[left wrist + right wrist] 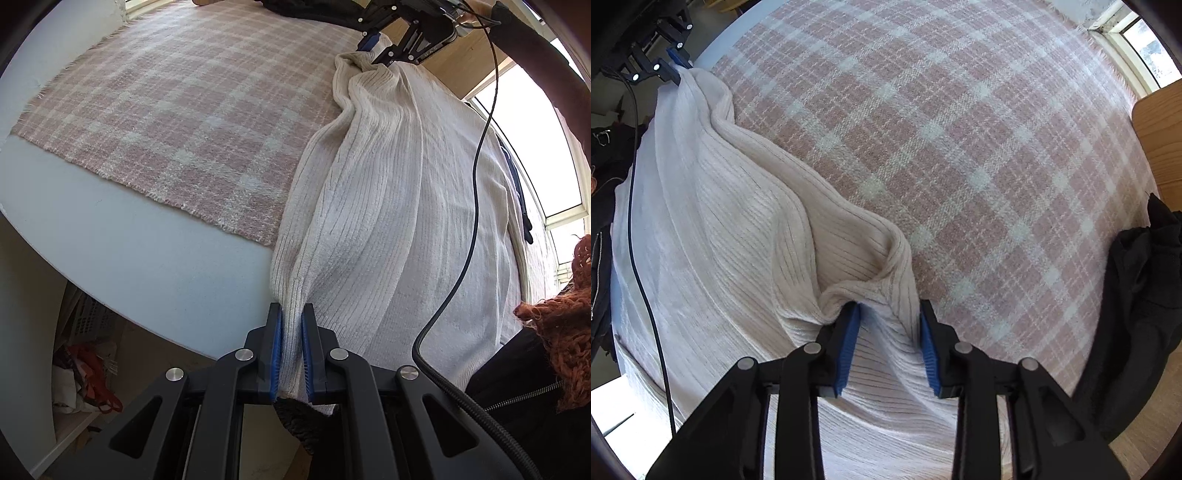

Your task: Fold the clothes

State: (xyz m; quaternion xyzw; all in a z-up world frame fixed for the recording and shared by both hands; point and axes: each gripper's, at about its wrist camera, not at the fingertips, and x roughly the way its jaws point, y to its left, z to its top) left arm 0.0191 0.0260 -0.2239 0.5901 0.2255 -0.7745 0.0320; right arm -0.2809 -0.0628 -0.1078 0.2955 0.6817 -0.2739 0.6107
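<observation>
A cream ribbed sweater [406, 203] lies stretched along the edge of a pink plaid blanket [184, 110] on a white table [129, 251]. My left gripper [291, 314] is shut on the sweater's near end, the knit pinched between its blue pads. The far end rises to a peak in my right gripper [380, 61]. In the right wrist view the sweater [720, 221] is bunched between the pads of the right gripper [890, 310], which stand wider apart with a thick fold in them. The left gripper [677, 72] grips the far corner there.
A black cable [476, 184] hangs across the sweater. A person in an orange knit [561, 321] and black jacket stands at the right. A black garment [1137, 295] lies on the blanket [960, 147] edge beside wooden furniture [1160, 140]. A laundry basket [88, 314] sits under the table.
</observation>
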